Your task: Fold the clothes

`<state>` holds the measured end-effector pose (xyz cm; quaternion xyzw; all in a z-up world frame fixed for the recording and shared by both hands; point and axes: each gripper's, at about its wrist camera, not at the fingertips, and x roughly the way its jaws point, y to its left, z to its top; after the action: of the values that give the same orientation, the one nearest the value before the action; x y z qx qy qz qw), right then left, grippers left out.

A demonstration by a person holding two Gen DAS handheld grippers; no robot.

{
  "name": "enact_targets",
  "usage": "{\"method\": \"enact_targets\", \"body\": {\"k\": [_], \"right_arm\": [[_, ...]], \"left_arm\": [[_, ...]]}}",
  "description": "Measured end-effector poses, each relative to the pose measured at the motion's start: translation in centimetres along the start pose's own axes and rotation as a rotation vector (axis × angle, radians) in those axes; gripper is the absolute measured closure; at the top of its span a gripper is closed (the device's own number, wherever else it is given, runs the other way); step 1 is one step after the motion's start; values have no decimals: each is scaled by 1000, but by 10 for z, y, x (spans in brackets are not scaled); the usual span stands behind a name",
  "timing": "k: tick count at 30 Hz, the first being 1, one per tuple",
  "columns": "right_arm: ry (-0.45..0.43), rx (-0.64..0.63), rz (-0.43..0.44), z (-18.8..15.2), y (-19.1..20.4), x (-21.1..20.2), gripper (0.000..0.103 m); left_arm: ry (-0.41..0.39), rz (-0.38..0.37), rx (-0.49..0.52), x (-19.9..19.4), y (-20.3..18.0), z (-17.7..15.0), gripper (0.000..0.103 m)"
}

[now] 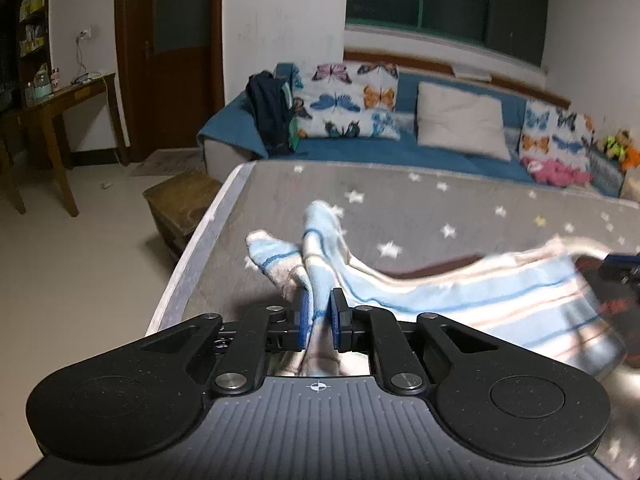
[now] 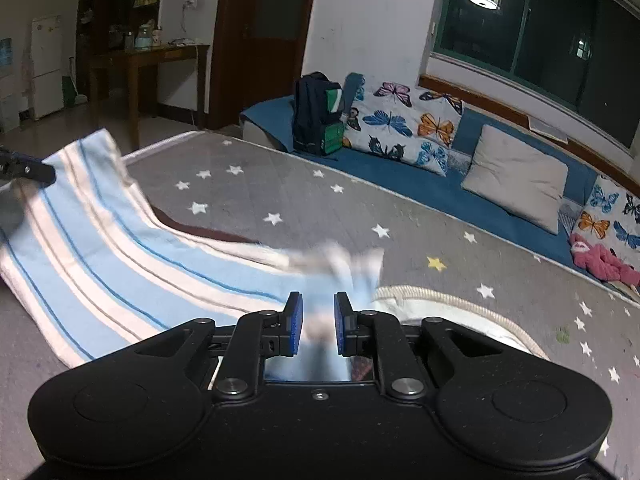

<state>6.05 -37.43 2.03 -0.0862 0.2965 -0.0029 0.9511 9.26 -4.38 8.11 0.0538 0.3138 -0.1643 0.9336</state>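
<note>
A light-blue and white striped cloth (image 1: 480,300) hangs stretched between my two grippers above a grey star-patterned surface (image 1: 440,200). My left gripper (image 1: 320,300) is shut on one bunched corner, which sticks up past the pads. In the right wrist view the same cloth (image 2: 120,248) sweeps from the left towards my right gripper (image 2: 318,304), whose pads pinch a blurred corner. Each gripper shows in the other's view: the right gripper (image 1: 620,268) at the far right, the left gripper (image 2: 28,170) at the far left. Something dark red (image 2: 200,232) lies under the cloth.
A white piece with a rope-like edge (image 2: 440,304) lies on the starred surface (image 2: 320,208) by my right gripper. Behind is a blue sofa (image 2: 440,184) with butterfly pillows (image 2: 400,124) and a dark backpack (image 2: 318,112). A wooden stool (image 1: 180,200) and a desk (image 1: 60,108) stand left.
</note>
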Motion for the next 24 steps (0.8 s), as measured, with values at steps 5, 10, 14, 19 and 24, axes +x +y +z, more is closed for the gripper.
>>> {"method": "enact_targets", "body": {"k": [5,10,14,19,24], "right_arm": [[17,24,-13,-11,-4,-4,74],[33,55,-31,-25,-10,-11,64],[42,80,-48,-41,-17,-19,54],[59,105,-97,-64,-27,-32,44],[71,171,-166,-90,-50,-42,39]], "left_arm": [[-8,31,3,-6,7,-10,71],[-19,63,18,-18,8,-23,61],[-31,96,42,-30,4,-41,55],[-26,129,67,-42,1,-68,51],[-15,180,89,-47,0,-93,49]]}}
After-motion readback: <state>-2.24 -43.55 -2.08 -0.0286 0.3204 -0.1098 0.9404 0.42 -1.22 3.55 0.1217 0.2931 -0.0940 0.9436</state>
